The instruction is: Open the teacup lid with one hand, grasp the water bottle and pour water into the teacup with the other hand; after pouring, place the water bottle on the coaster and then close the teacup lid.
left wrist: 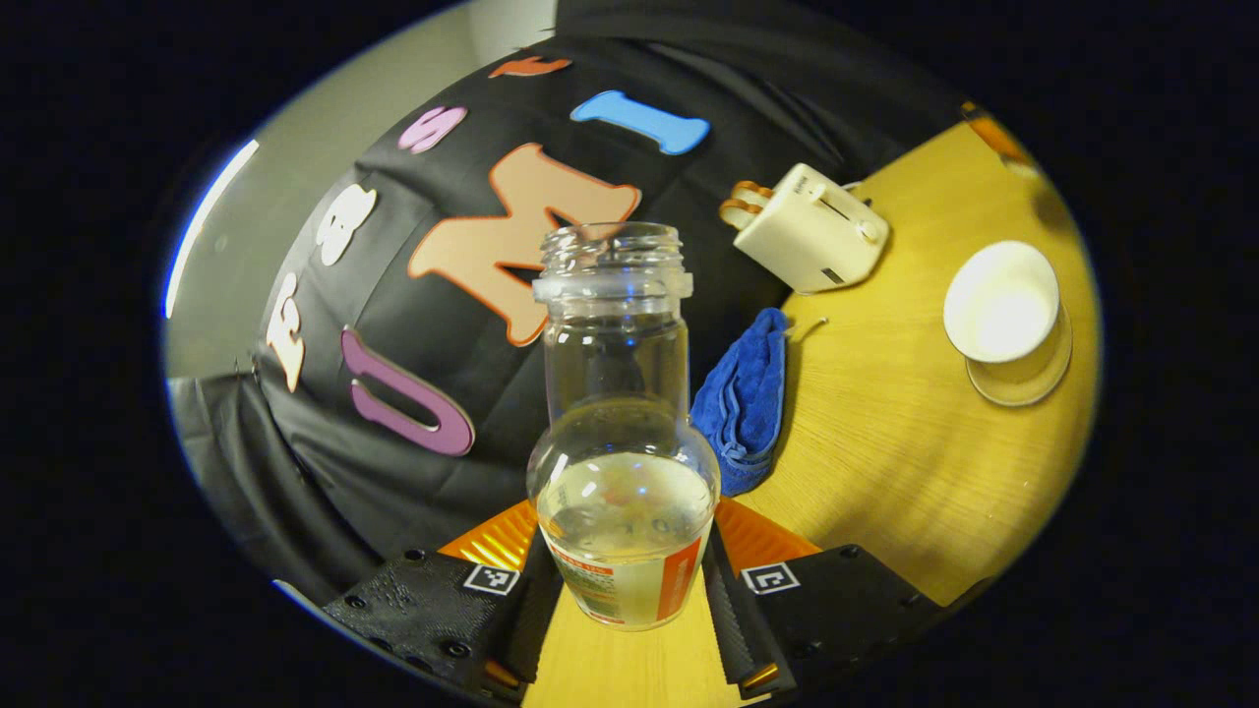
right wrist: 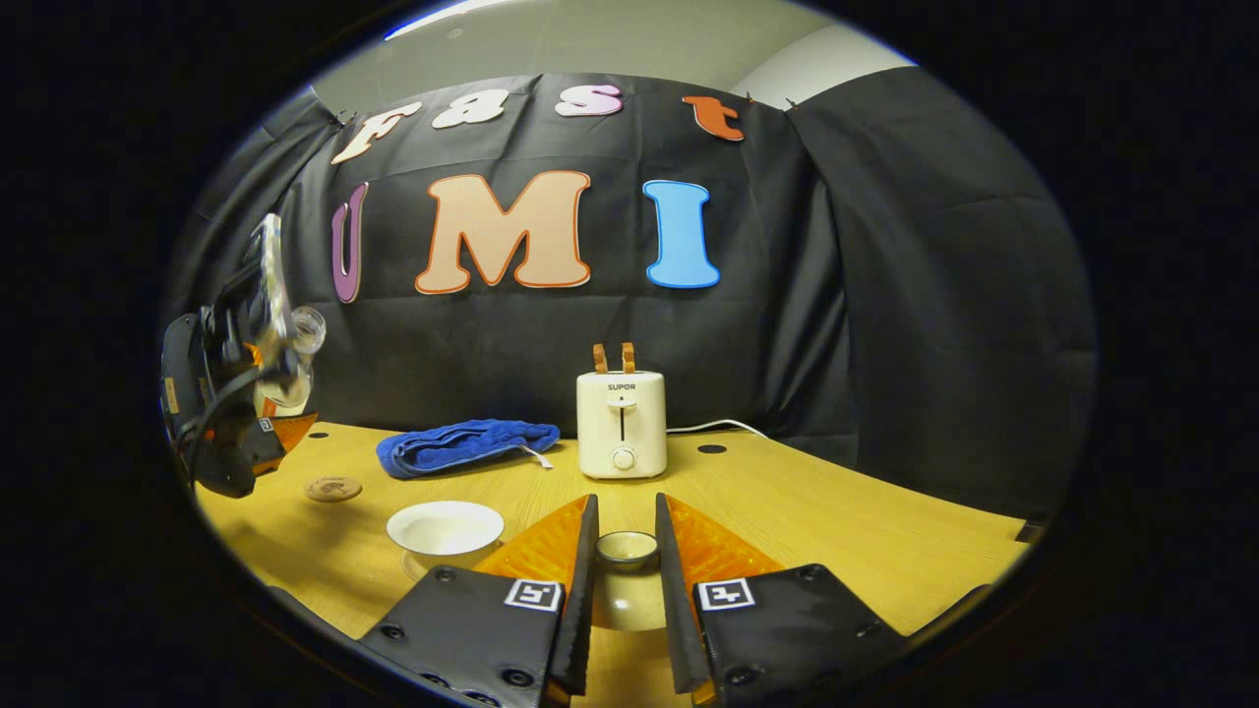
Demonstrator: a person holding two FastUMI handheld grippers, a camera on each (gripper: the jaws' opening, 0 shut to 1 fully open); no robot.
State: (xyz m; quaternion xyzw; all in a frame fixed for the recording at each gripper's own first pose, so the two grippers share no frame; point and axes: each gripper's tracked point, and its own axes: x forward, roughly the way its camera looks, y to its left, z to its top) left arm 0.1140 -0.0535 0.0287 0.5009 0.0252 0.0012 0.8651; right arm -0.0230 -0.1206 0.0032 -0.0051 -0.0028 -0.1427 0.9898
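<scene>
Clear bottle [left wrist: 623,472] clamped in the left gripper [left wrist: 624,590], raised off the table [left wrist: 885,462]
Right gripper [right wrist: 626,580] grips the lid [right wrist: 627,551]; cup [right wrist: 445,528] uncovered

The cream toaster [right wrist: 621,424] is showing the brand "SUPOR" on its front face, above the lever slot, in the right gripper view. The water bottle [left wrist: 623,462] is carrying an orange-and-white label in the left gripper view; its print is coming out too blurred to read.

A cream toaster [right wrist: 621,425] holding probably two toast slices stands beside a folded blue towel [right wrist: 464,444].
</scene>
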